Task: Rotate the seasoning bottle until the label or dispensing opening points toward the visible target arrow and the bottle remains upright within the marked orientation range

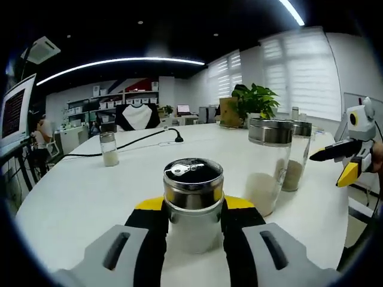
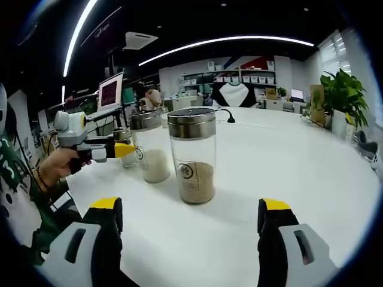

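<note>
A glass seasoning bottle (image 1: 192,200) with a shiny metal lid stands upright on the white table (image 1: 72,197), and my left gripper (image 1: 193,205) is shut on its sides. In the right gripper view that gripper (image 2: 112,150), held by a hand (image 2: 57,166), comes in from the left, and the bottle it grips (image 2: 125,154) is mostly hidden. My right gripper (image 2: 191,205) stands wide open in front of a brown-filled bottle (image 2: 192,158), apart from it. The right gripper (image 1: 341,160) also shows at the right edge of the left gripper view.
A bottle of white powder (image 1: 267,164) (image 2: 151,149) stands beside the brown-filled bottle (image 1: 296,156). A small bottle (image 1: 109,149) and a black cable (image 1: 143,140) lie further back. A potted plant (image 2: 341,95) sits at the table's right. A monitor (image 2: 111,92) and shelves are behind.
</note>
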Available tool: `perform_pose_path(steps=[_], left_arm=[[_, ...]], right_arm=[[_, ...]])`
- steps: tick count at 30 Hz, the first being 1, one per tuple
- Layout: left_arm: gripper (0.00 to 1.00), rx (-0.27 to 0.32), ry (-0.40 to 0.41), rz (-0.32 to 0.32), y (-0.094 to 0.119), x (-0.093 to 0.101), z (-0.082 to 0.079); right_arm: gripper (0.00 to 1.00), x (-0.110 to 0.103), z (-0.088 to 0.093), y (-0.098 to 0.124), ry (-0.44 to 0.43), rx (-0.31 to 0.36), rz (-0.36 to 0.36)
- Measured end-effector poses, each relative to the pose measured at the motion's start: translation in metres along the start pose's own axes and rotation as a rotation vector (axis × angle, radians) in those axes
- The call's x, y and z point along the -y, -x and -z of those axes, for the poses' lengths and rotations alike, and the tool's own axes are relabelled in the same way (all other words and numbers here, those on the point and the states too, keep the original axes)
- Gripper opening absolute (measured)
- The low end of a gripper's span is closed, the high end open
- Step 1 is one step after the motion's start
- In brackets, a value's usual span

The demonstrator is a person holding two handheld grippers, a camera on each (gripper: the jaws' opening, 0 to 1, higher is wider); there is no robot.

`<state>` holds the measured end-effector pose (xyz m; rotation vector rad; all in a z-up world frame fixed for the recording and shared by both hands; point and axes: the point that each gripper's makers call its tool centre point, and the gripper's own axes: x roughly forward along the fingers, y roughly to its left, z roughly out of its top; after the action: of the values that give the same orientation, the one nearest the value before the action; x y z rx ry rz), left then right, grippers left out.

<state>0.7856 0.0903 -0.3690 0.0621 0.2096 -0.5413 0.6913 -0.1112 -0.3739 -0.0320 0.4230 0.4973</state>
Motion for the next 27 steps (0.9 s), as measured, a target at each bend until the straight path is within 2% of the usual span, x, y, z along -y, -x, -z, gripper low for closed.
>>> perform_pose_path(steps=[5,7,10,14,16,17,18,19,20,21,22,25,26,27], left_arm=[[0.36,0.007,0.016,-0.01,0.0,-0.001,0.0],[0.36,0.015,-0.001,0.004,0.0,0.0,0.0],[0.37,0.025,0.018,0.008,0.001,0.0,0.0],[0.48,0.077,0.015,0.029,0.006,0.0,-0.011],[0.49,0.072,-0.006,0.078,0.007,0.002,-0.013],[0.53,0.066,-0.016,0.1,0.007,0.003,-0.013],[0.6,0.041,-0.038,0.141,0.006,0.003,-0.011],[0.68,0.046,-0.032,0.152,0.006,0.001,-0.013],[0.68,0.075,-0.04,0.207,0.008,0.003,-0.019],[0.66,0.076,-0.03,0.236,0.01,0.004,-0.02],[0.63,0.07,-0.006,0.242,0.011,0.001,-0.021],[0.65,0.07,-0.051,0.302,0.013,-0.001,-0.022],[0.64,0.073,-0.038,0.314,0.013,-0.001,-0.023],[0.65,0.086,0.014,0.362,0.013,0.004,-0.025]], right_arm=[[0.96,-0.001,-0.001,0.001,0.003,0.003,0.0],[0.96,-0.002,-0.002,0.001,0.005,0.002,0.0],[0.96,-0.001,-0.002,0.001,0.008,0.004,0.002],[0.96,0.002,-0.002,0.001,0.008,0.006,0.011],[0.96,0.002,-0.001,0.001,0.004,0.003,0.012],[0.96,0.002,-0.001,0.001,0.004,0.003,0.012],[0.96,0.002,-0.001,0.001,0.005,0.004,0.011],[0.96,0.002,-0.001,0.001,0.005,0.005,0.01],[0.96,0.002,-0.002,0.001,0.004,0.006,0.008],[0.96,0.002,-0.002,0.001,0.004,0.007,0.008],[0.96,0.002,-0.002,0.001,0.007,0.009,0.009],[0.96,0.003,-0.003,0.002,0.011,0.017,0.012],[0.96,0.003,-0.004,0.003,0.011,0.018,0.012],[0.96,0.003,-0.004,0.003,0.011,0.017,0.013]])
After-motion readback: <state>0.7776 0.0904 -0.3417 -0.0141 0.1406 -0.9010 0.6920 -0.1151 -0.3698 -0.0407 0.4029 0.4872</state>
